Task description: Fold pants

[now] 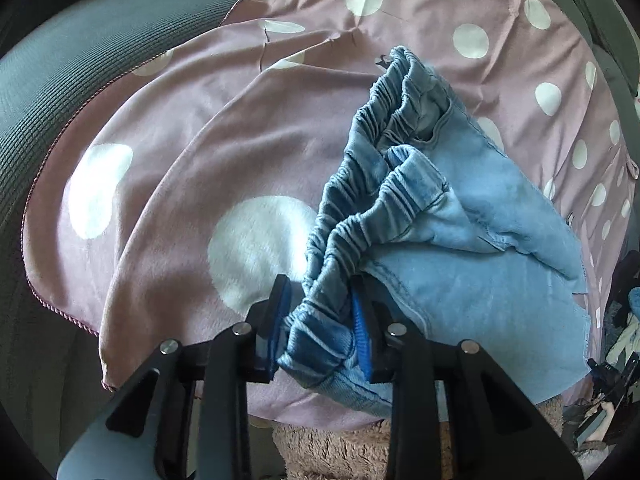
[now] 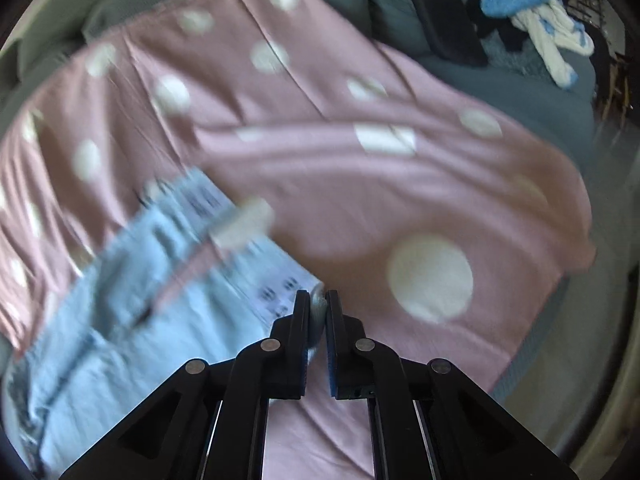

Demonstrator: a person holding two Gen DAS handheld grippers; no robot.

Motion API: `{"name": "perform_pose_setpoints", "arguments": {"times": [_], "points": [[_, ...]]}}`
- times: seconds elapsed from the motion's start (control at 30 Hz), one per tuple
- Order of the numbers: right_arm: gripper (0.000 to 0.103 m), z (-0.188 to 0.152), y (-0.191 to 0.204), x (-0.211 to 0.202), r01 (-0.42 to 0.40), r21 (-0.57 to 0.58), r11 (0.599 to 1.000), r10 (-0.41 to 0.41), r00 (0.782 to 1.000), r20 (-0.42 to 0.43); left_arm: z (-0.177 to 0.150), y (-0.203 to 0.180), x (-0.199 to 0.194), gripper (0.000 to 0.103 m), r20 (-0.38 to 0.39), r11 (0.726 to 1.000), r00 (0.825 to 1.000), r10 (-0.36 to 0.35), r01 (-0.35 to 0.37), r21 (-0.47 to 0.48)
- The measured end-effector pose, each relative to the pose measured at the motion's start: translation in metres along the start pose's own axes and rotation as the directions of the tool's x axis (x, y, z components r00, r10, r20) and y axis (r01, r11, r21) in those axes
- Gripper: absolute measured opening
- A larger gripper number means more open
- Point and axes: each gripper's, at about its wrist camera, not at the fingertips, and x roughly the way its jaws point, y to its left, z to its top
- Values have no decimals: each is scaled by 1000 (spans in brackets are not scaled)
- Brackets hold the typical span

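Observation:
Light blue denim pants lie crumpled on a pink blanket with white dots. In the left wrist view the gathered elastic waistband runs from the upper middle down to my left gripper, which is shut on a bunched end of it between blue pads. In the right wrist view the same pants lie blurred at the lower left. My right gripper is shut on a thin edge of the pants' hem, pinched between its fingertips.
The pink dotted blanket covers a grey-green couch. A dark cushion and a heap of white and blue clothes lie at the far right of the couch. A beige fluffy rug shows below the blanket.

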Motion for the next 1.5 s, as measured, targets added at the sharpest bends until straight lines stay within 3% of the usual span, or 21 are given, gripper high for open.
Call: {"name": "perform_pose_setpoints", "arguments": {"times": [0.13, 0.33, 0.47, 0.6, 0.73, 0.8, 0.87, 0.93, 1.0, 1.03, 1.13, 1.23, 1.33, 1.4, 1.43, 1.5], "points": [[6, -6, -15, 7, -37, 57, 998, 38, 999, -22, 0, -2, 0, 30, 2, 1000, 1000, 24, -24, 14], [6, 20, 5, -19, -96, 14, 995, 94, 994, 64, -2, -2, -2, 30, -1, 1000, 1000, 27, -27, 4], [6, 27, 24, -31, -52, -46, 998, 57, 991, 117, -6, 0, -2, 32, -2, 999, 999, 33, -33, 11], [5, 4, 5, -18, 7, -26, 1000, -6, 997, 72, -3, 3, -1, 33, -15, 1000, 1000, 22, -22, -5], [5, -16, -26, 6, -9, 53, 999, 11, 1000, -24, 0, -2, 1, 35, -21, 999, 998, 51, -51, 19], [5, -19, -26, 6, -13, 49, 999, 14, 1000, -11, 0, -2, 2, 35, -20, 998, 998, 59, -59, 21], [5, -16, -22, 6, 30, 35, 999, -30, 1000, -4, 1, -1, 2, 36, -22, 999, 998, 52, -52, 9], [5, -14, -18, 8, 129, 6, 992, -130, 992, 11, 1, -1, 0, 39, -27, 999, 998, 47, -47, 4], [5, -15, -12, 12, 294, -44, 955, -293, 956, 26, 2, -2, -6, 51, -34, 998, 997, 69, -69, 0], [5, -16, -13, 11, 273, -46, 961, -272, 962, 27, 1, -2, -9, 56, -35, 997, 996, 82, -82, -4], [5, -18, -22, 1, 176, -17, 984, -176, 984, 22, -1, -4, -22, 54, -29, 999, 998, 51, -51, -8], [5, -15, -29, -16, 165, 21, 986, -166, 985, 40, -1, -7, -39, 54, -5, 999, 999, 40, -40, -7], [6, -12, -33, -35, 108, 51, 993, -111, 992, 63, 0, -10, -51, 52, 35, 999, 999, -42, 42, -5], [7, -11, -30, -38, 57, 45, 997, -60, 997, 56, 2, -11, -46, 43, 41, 1000, 999, 16, -17, 10], [7, -13, -27, -36, 33, 37, 999, -35, 998, 43, 3, -11, -40, 25, 28, 997, 997, 73, -73, 11], [7, -18, -20, -28, 2, 19, 1000, -3, 1000, 8, 1, -4, -25, 23, -9, 995, 995, 104, -104, -5]]}}
